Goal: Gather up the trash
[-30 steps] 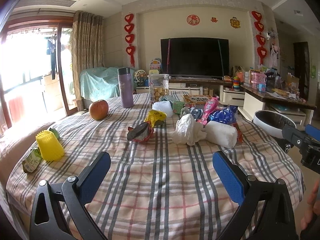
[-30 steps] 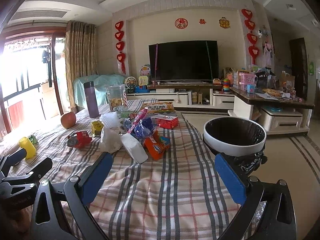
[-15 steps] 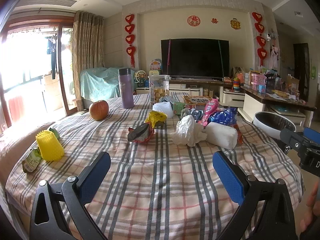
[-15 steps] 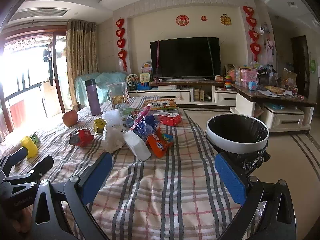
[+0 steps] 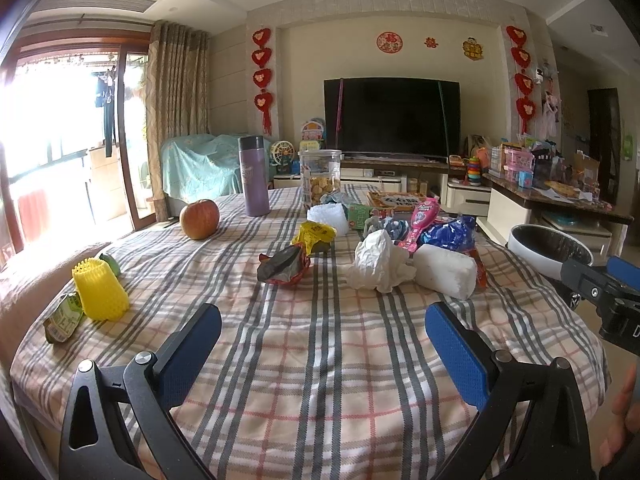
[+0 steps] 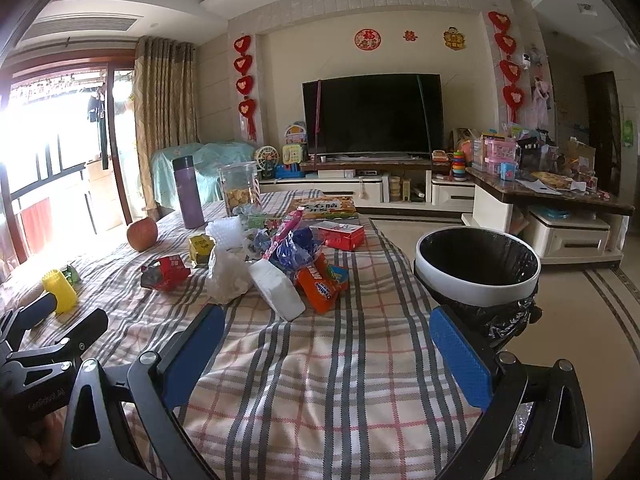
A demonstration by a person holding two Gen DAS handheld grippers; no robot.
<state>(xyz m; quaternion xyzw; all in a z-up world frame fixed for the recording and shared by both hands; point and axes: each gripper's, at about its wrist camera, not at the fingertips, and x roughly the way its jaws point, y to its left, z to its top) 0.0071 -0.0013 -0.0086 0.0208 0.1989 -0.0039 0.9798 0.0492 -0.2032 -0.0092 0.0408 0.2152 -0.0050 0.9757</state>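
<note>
Trash lies in a heap mid-table on the plaid cloth point(image 5: 320, 360): a crumpled white paper point(image 5: 376, 262), a white packet point(image 5: 446, 274), a red-black wrapper point(image 5: 284, 266), a yellow wrapper point(image 5: 316, 236), a pink bottle point(image 5: 420, 224) and a blue bag point(image 5: 452, 234). The right wrist view adds an orange snack bag point(image 6: 322, 282). A white-rimmed bin point(image 6: 476, 268) with a black liner stands off the table's right edge. My left gripper point(image 5: 322, 334) is open and empty over the near cloth. My right gripper point(image 6: 326, 340) is open and empty near the bin.
An apple point(image 5: 199, 219), a purple flask point(image 5: 254, 176) and a jar of biscuits point(image 5: 320, 182) stand at the far side. A yellow mesh sleeve point(image 5: 100, 290) and a green packet point(image 5: 62, 320) lie at the left edge. A red box point(image 6: 338, 234) lies beyond the heap.
Both grippers have drifted slightly; the right wrist view has risen a little and shifted toward the table. Nothing on the table has moved.
</note>
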